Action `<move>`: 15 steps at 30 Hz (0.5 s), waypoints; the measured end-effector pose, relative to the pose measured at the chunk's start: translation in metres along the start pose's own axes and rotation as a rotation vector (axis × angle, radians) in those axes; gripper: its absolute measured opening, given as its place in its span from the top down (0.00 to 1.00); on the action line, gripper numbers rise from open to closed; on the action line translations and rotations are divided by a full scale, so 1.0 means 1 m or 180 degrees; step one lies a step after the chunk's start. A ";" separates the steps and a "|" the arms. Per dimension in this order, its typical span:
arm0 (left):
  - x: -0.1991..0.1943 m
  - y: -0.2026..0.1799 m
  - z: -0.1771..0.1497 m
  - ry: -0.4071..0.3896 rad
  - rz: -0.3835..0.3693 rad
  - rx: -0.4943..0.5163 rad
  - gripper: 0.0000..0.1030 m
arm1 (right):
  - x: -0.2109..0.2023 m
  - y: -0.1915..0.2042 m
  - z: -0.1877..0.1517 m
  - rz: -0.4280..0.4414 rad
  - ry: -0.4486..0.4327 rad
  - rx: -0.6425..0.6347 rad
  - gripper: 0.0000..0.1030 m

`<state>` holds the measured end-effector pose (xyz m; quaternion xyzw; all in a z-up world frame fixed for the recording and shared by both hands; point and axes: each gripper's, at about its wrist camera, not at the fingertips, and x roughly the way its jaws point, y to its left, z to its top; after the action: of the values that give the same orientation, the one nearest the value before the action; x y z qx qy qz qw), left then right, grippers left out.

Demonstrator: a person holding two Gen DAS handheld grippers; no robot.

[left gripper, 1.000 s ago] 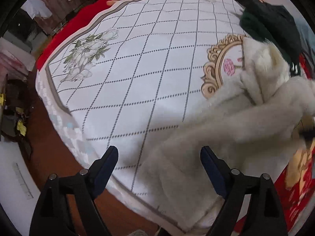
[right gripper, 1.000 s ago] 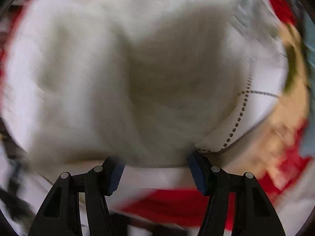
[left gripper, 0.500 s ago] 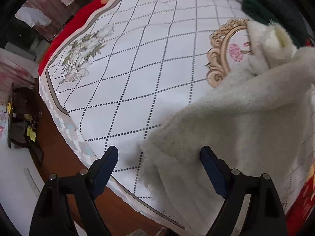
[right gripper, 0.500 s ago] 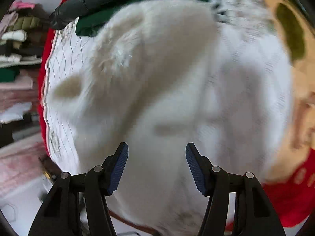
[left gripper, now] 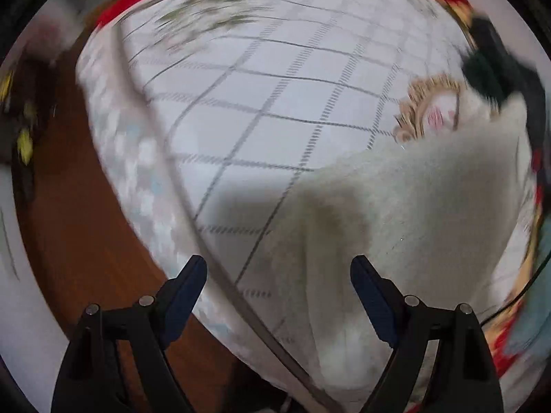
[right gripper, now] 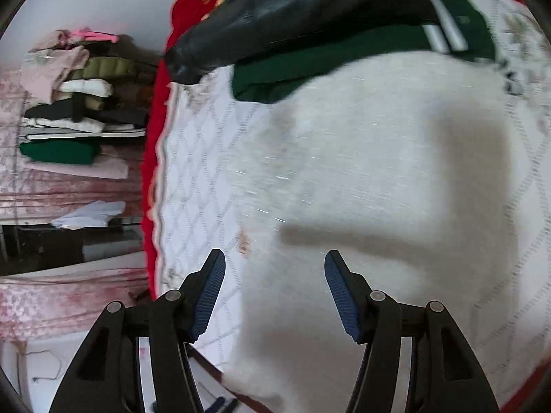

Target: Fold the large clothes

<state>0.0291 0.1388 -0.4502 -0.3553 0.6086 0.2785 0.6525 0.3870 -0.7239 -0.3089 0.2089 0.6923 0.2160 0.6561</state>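
Note:
A large cream fleece garment [left gripper: 413, 206] lies spread on the bed's white quilted cover [left gripper: 275, 103], at the right and lower middle of the left wrist view. My left gripper [left gripper: 279, 296] is open and empty above the garment's near edge. In the right wrist view the same garment [right gripper: 361, 172] fills the middle, lying flat. My right gripper [right gripper: 275, 289] is open and empty just above it. Both views are motion-blurred.
A dark green garment [right gripper: 344, 58] and a black jacket [right gripper: 292, 7] lie at the bed's far end. A stack of folded clothes [right gripper: 72, 103] stands on a shelf at left. The bed's edge [left gripper: 193, 220] drops to a brown floor [left gripper: 79, 223].
The fleece garment has gone from lifted and bunched to lying flat on the bed. Both grippers have swung to new angles and stay open.

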 end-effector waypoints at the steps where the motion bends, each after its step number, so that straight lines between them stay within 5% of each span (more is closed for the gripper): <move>1: -0.003 0.007 -0.002 -0.0001 -0.0054 -0.0109 0.17 | -0.001 0.000 -0.004 -0.0053 0.0022 -0.0014 0.39; 5: 0.000 0.025 0.000 0.0092 -0.0370 -0.0530 0.17 | 0.024 0.001 -0.008 -0.0417 0.0211 -0.0237 0.39; 10: 0.022 -0.002 0.018 0.0173 -0.0865 -0.0735 0.17 | 0.092 0.015 0.007 -0.0766 0.0420 -0.0427 0.39; 14: 0.049 -0.036 0.035 0.0150 -0.0612 -0.0520 0.20 | 0.107 0.024 0.014 -0.0880 0.0514 -0.0542 0.39; 15: 0.052 -0.041 0.037 0.0062 -0.0550 -0.0506 0.29 | 0.099 0.024 0.013 -0.0831 0.0522 -0.0561 0.39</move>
<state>0.0889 0.1408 -0.4965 -0.4597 0.5580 0.2652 0.6379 0.3948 -0.6466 -0.3769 0.0406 0.7431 0.2051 0.6357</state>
